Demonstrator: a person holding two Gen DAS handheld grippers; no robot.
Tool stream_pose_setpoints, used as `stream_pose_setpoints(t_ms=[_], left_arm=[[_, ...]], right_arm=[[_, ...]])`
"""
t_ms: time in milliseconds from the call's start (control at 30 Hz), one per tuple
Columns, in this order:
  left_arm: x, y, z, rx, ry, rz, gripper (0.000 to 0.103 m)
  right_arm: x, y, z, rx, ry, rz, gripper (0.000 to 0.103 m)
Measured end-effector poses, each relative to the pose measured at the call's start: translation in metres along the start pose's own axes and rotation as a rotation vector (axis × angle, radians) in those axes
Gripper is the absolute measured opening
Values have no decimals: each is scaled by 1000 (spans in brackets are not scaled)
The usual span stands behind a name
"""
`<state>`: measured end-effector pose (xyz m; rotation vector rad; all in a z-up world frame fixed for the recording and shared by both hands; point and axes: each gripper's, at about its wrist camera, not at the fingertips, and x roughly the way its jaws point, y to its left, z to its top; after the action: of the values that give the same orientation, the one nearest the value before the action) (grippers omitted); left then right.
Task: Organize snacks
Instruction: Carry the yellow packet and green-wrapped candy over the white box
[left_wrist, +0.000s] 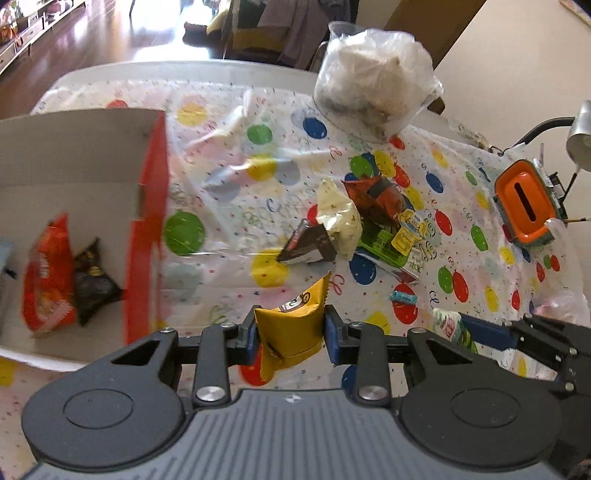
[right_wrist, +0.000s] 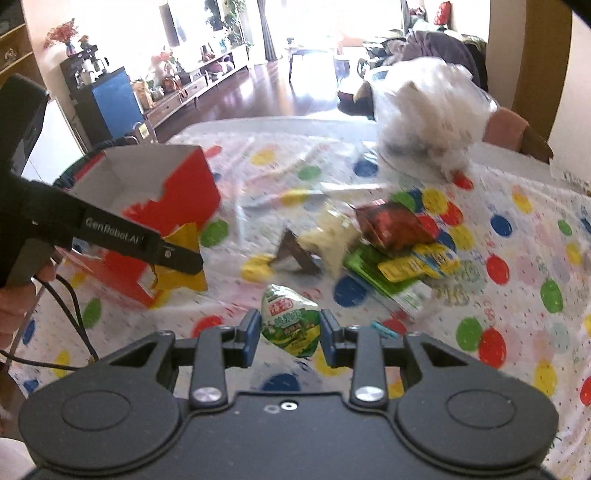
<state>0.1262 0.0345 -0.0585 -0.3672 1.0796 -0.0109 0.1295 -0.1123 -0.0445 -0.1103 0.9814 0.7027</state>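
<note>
Fingers of the left gripper (left_wrist: 291, 334) were clamped on a yellow snack packet (left_wrist: 291, 328), held clear of the tablecloth (left_wrist: 229, 229) just beside the red box (left_wrist: 147, 221). Fingers of the right gripper (right_wrist: 290, 334) were pressed on a green-and-white snack pouch (right_wrist: 290, 325), also lifted, further from the box than the yellow packet.

Step in hand, as judged: both packets had been picked and were in transit to the box. An orange packet (left_wrist: 48, 273) and a black packet (left_wrist: 94, 280) already lay inside the box, against its red wall.

The next move would call for carrying the yellow packet over the near red wall and releasing it inside, the right gripper following once the opening was free; both tools arriving together could collide.

Beyond the grippers, away from the box, a loose heap remained unsorted: a brown wedge packet (left_wrist: 308, 245), a pale cream packet (left_wrist: 340, 218), a dark red packet (left_wrist: 376, 199) and a green-and-yellow flat pack (left_wrist: 399, 240). A small blue candy (left_wrist: 404, 295) lay near that heap. An orange-lidded container (left_wrist: 526, 203) stood well apart from the box at the table edge. Farthest off stood a bulging clear plastic bag (left_wrist: 376, 77). Nothing lay directly between the held packets and the box.
</note>
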Motion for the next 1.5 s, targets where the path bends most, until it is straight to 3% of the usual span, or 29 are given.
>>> stream_pose_setpoints(t_ms=[433, 767, 1133, 1500], left_arm=[[-75, 60, -2, 19, -146, 63, 33], [-106, 127, 3, -37, -192, 126, 33], [-105, 197, 17, -64, -203, 270, 33], [-75, 245, 39, -77, -137, 334, 33]], right_arm=[[6, 77, 34, -94, -51, 31, 32], [42, 137, 69, -171, -56, 61, 32], [97, 178, 102, -193, -20, 60, 33], [158, 201, 129, -179, 60, 47, 33]])
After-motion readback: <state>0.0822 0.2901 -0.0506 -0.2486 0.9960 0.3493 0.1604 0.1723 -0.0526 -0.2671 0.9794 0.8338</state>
